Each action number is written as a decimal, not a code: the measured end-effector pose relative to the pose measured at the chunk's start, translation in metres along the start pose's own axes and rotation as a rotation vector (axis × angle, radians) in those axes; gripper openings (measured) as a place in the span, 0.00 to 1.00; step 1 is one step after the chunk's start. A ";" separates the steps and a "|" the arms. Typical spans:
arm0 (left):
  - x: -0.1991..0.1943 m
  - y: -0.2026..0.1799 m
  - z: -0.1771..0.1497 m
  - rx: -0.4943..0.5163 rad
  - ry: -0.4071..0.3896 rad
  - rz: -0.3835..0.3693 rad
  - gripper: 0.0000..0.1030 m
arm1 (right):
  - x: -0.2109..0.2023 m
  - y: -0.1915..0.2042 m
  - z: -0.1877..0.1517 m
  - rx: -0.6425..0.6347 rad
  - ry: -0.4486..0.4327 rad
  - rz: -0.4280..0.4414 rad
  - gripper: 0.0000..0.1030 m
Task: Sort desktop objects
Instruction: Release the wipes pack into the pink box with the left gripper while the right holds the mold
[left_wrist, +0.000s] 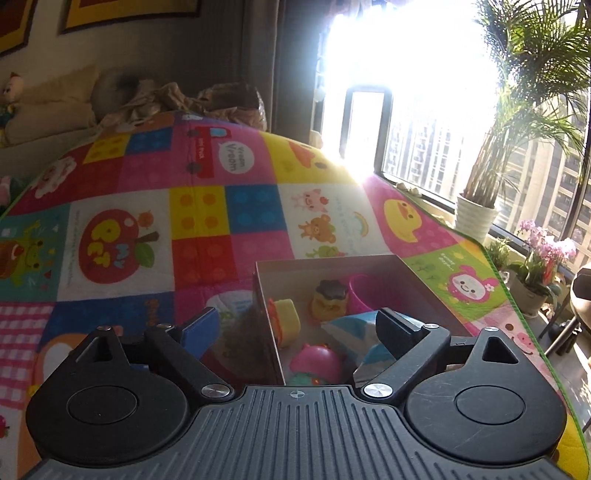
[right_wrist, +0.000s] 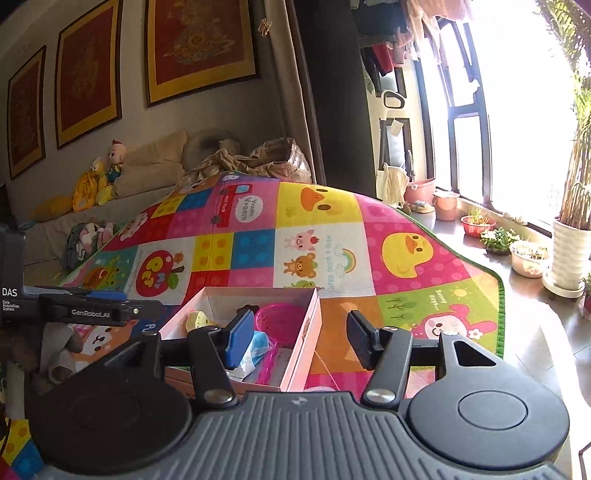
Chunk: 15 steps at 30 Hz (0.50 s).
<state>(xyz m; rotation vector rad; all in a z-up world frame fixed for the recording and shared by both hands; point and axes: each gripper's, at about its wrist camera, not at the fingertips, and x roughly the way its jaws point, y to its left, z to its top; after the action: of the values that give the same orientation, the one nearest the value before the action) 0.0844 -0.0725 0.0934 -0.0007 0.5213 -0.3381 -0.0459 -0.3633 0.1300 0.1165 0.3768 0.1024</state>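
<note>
I am holding left claw wide open, empty, over shallow cardboard box on patchwork play mat. Small plastic toys lying inside: sorted. Right claw likewise gaping, empty, straddling box wall.

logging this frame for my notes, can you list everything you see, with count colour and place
box: one, pale cardboard, open, on the mat
toys in box: several; pink cup, yellow and brown pudding toy, yellow block, pink round toy, blue and white packet
mat: one, many-coloured cartoon squares, under the box
sofa: one, beige, behind the mat, soft toys on it
pictures: three, red with gold frames, on the wall
potted plants: several, along the window
left tongs: open, over the box
right tongs: open, at the box's near right corner
</note>
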 end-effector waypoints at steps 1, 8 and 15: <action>-0.005 0.006 -0.005 -0.016 0.010 0.004 0.93 | -0.005 -0.005 -0.001 0.005 0.002 -0.015 0.56; -0.027 0.019 -0.052 -0.059 0.141 -0.013 0.94 | -0.004 -0.016 -0.065 -0.014 0.247 -0.098 0.72; -0.048 0.005 -0.078 0.024 0.161 -0.043 0.97 | 0.018 -0.010 -0.115 -0.007 0.400 -0.174 0.61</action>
<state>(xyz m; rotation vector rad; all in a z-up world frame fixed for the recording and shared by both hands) 0.0090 -0.0457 0.0486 0.0386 0.6773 -0.3887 -0.0716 -0.3604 0.0166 0.0551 0.7837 -0.0470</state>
